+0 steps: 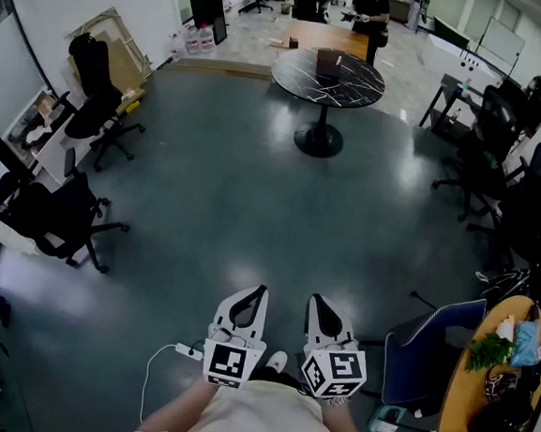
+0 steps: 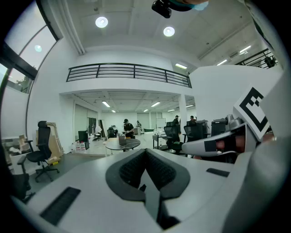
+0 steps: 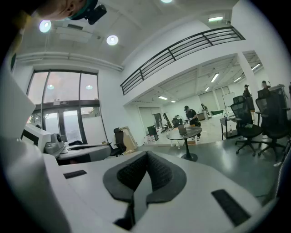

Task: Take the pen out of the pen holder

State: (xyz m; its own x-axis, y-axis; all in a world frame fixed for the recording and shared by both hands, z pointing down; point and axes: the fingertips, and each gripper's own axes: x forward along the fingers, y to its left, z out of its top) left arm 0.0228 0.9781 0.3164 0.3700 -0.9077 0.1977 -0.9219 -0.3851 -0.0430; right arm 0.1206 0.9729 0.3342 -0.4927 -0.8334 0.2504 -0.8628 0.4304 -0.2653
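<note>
Left gripper [image 1: 262, 294] and right gripper [image 1: 316, 302] fingers pressed together, empty; dark box [image 1: 329, 63] on round table [image 1: 292, 77].

Round black marble-topped pedestal table [image 1: 328, 77] stands ahead (centre floor); black office chairs [image 1: 59, 215] left; round wooden table [image 1: 456, 405] near right.

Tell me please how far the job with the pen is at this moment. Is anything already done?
Nothing looks done yet. The left gripper and the right gripper are both shut with nothing between their jaws, held over bare floor. No pen or pen holder can be made out; a round table stands far ahead. Everything is left: reach the pen holder, grip the pen, lift it out.
</note>
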